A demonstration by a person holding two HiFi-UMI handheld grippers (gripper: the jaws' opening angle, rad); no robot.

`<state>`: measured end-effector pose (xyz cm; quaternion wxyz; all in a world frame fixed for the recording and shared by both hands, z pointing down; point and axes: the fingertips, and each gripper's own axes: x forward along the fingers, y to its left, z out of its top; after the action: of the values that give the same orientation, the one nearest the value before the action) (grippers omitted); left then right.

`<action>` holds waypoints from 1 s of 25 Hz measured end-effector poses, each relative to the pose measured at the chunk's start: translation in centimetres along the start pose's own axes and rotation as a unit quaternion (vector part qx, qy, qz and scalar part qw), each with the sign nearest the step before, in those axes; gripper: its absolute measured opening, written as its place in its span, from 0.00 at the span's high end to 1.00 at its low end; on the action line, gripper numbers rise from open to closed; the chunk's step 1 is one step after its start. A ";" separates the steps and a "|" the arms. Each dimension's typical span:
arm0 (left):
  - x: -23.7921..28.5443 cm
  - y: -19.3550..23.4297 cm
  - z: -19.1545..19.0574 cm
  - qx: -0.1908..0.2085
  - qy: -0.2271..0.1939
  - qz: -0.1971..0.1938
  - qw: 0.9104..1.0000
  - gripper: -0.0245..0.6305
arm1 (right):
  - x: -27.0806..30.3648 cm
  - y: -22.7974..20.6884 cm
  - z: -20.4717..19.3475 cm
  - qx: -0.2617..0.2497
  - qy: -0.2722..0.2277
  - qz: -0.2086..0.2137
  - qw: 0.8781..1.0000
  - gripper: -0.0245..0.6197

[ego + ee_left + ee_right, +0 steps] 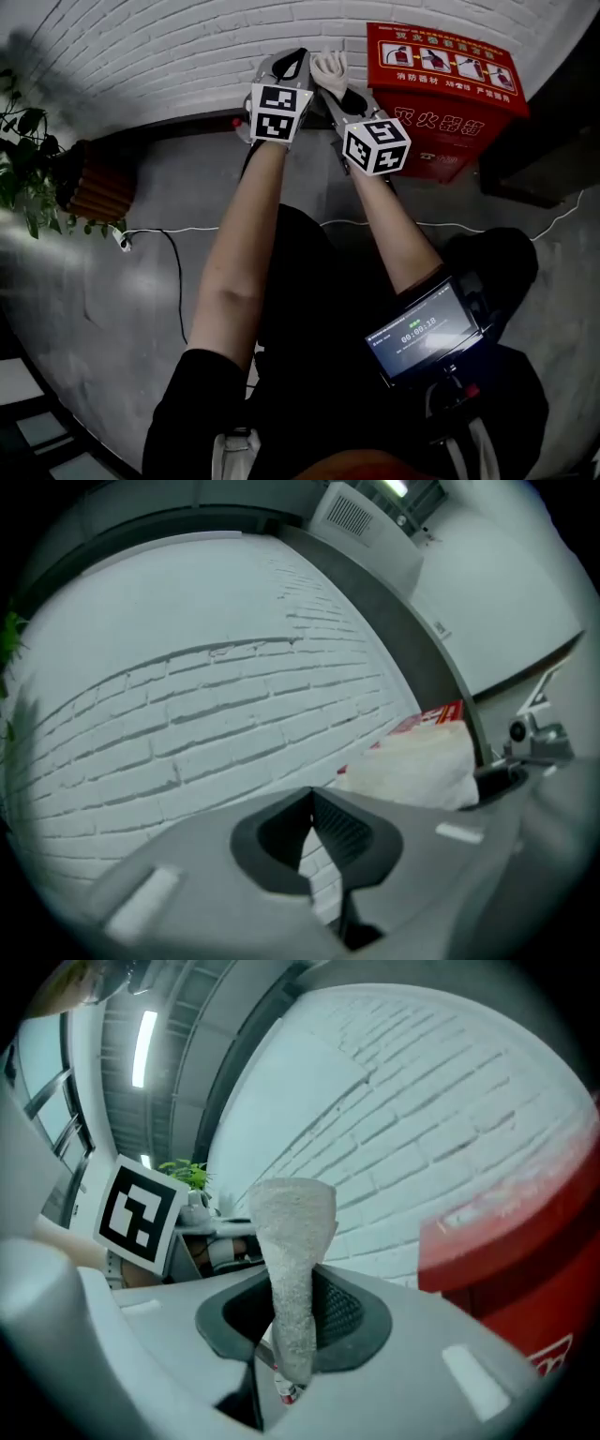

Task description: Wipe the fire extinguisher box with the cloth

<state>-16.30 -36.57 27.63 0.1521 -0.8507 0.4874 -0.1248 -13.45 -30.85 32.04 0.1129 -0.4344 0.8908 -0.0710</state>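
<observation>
From the head view, both forearms reach forward over a grey floor (112, 309); the left gripper (286, 64) points at the white brick wall (141, 47) with nothing in it, and just beside it the right gripper (336, 94) is clenched on a pale cloth (329, 70) that sticks up past its tips; the red fire extinguisher box (441, 89) stands at the far edge of the floor against the wall, just right of the right gripper, and the cloth is near its left side but apart from it; a potted plant (23, 155) sits at the left edge of the floor, a thin cable (173, 253) trails across it, and a lit screen (420, 330) shows by the right forearm. In the left gripper view the jaws are clenched tip to tip on nothing, bricks showing through the gap below; the cloth (422, 766) and a strip of the red box (436, 714) lie to the right. In the right gripper view the jaws pinch the lower end of the cloth (291, 1232), which rises upright and flares at the top; the box (525, 1260) fills the right side, and the left gripper's marker cube (141, 1213) shows at the left.
</observation>
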 end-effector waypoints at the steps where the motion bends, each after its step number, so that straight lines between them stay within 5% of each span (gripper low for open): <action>1: -0.3 -0.1 0.9 0.000 -0.006 -0.001 1.000 0.96 | -0.5 0.4 1.5 -0.009 -0.004 0.004 1.000 0.82; 10: -1.1 -2.5 8.7 -0.073 -0.053 -0.030 0.995 0.96 | -4.6 -1.0 14.0 -0.087 -0.033 -0.031 0.995 0.82; 25: 3.8 -4.3 16.8 -0.059 -0.080 -0.040 0.994 0.96 | -4.0 -9.9 22.0 -0.232 0.067 -0.105 0.965 0.82</action>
<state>-4.99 -35.54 14.04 0.1351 -0.8841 0.4461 -0.0328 2.21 -34.39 13.64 -0.0591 -0.5344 0.8375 0.0974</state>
